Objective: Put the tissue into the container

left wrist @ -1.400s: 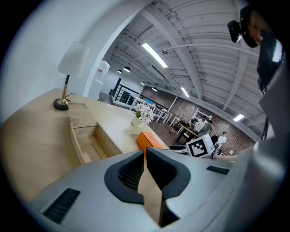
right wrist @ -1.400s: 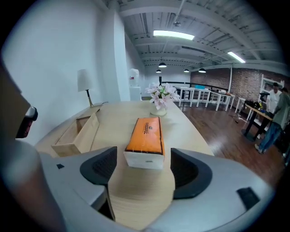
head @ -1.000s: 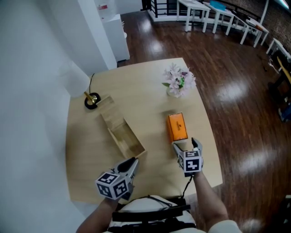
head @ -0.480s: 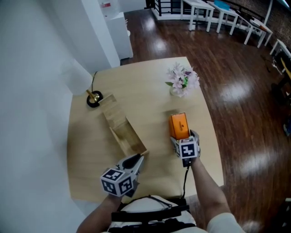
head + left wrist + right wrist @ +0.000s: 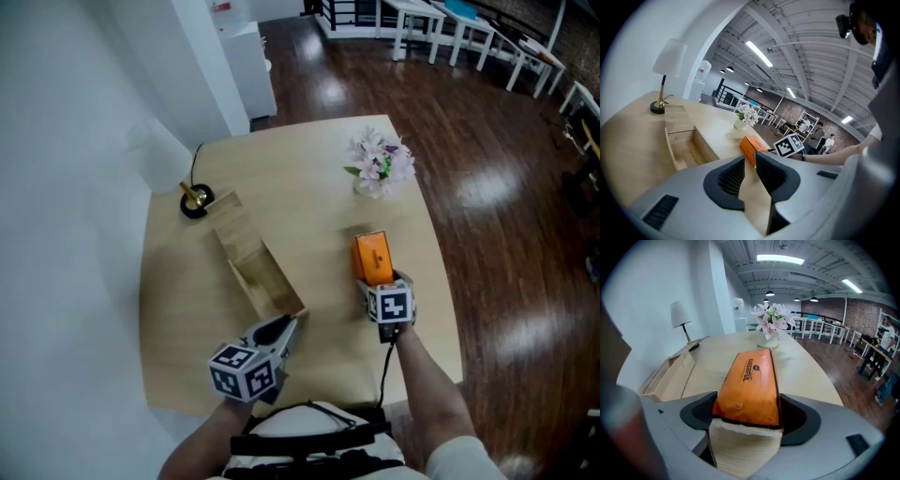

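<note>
We've got R tongs [image 5: 378, 282] pinching the tissue pack [image 5: 371, 257] by its near end, long axis pointing away. The wooden box [image 5: 236, 230] sits to its left, nearer L tongs [image 5: 286, 325], which are barely apart and empty.

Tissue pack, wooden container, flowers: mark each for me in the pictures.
tissue pack [image 5: 751, 380], right gripper view, on its orange top face.
wooden container [image 5: 269, 289], head view, on the bare floor of its open compartment.
flowers [image 5: 380, 165], head view, on the middle of the bunch.
</note>
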Demonstrator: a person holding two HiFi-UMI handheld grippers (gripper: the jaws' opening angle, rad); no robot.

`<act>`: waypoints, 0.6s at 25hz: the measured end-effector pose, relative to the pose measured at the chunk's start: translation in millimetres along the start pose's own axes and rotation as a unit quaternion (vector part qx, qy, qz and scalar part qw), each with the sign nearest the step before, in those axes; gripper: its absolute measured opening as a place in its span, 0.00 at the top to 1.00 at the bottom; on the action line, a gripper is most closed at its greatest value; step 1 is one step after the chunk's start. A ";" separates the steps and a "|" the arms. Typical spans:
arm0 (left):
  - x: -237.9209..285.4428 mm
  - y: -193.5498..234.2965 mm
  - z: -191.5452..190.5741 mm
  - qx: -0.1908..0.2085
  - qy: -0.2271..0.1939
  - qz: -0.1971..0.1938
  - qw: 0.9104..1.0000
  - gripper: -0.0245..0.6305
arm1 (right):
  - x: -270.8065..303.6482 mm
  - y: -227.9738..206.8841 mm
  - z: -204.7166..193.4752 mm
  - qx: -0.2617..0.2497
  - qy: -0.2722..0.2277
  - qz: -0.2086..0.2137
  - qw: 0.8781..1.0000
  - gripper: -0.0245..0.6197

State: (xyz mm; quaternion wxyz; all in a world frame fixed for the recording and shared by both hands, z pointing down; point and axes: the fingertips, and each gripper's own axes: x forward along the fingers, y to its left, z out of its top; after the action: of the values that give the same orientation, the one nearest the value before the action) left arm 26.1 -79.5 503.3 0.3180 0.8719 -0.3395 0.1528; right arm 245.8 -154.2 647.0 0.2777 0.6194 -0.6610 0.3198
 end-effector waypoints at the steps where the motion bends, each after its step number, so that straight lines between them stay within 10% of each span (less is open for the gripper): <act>1: -0.7 0.8 0.8 0.000 -0.002 0.002 1.000 0.87 | -2.7 -0.7 1.1 0.001 -0.002 -0.002 1.000 0.32; 15: -27.7 20.0 5.1 -0.013 -0.025 0.009 1.000 0.87 | -47.3 33.0 42.0 -0.004 -0.063 0.023 0.998 0.38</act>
State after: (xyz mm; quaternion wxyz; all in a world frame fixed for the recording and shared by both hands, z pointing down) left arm -7.4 -80.5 495.1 0.3196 0.8681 -0.3571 0.1292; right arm 217.8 -155.1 581.4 0.2304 0.6217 -0.6927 0.2839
